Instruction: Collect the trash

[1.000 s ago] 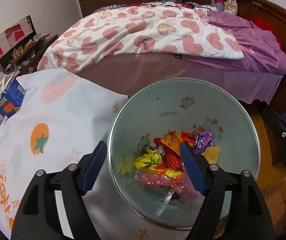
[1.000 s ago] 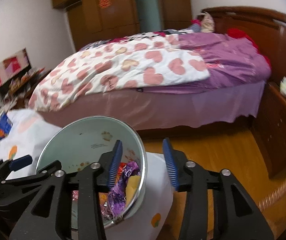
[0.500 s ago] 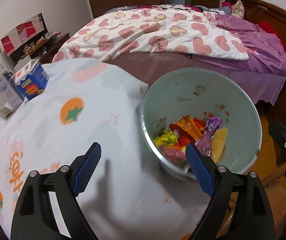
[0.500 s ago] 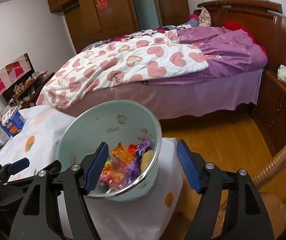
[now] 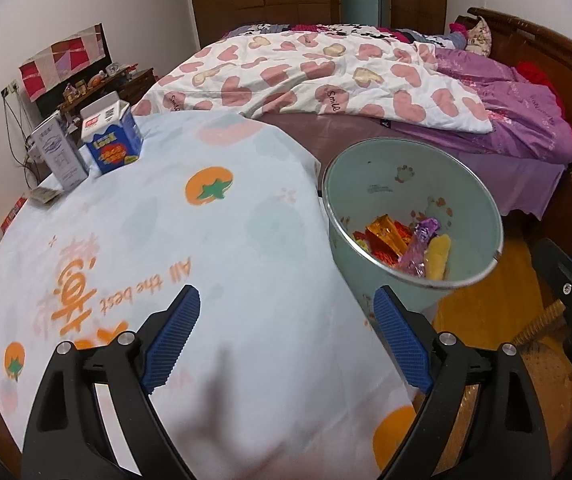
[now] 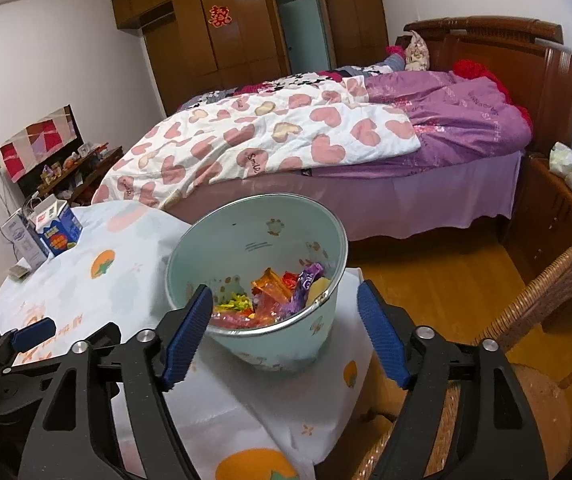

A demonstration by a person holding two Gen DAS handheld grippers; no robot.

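Observation:
A pale green bin (image 5: 382, 172) stands at the right edge of the table, and it also shows in the right wrist view (image 6: 318, 324). Several coloured snack wrappers (image 5: 406, 240) lie inside it, seen too in the right wrist view (image 6: 273, 296). My left gripper (image 5: 286, 336) is open and empty, above the tablecloth and to the left of the bin. My right gripper (image 6: 283, 332) is open and empty, just in front of the bin, with the bin between its fingers in view.
A white tablecloth (image 5: 165, 240) with orange prints covers the table. Two cartons (image 5: 111, 140) stand at its far left edge. A bed (image 6: 326, 148) lies behind. A wicker chair (image 6: 546, 300) stands at the right over wooden floor.
Both grippers have drawn back from the bin. The left one swung left over the tablecloth. The right gripper's jaws have opened wider.

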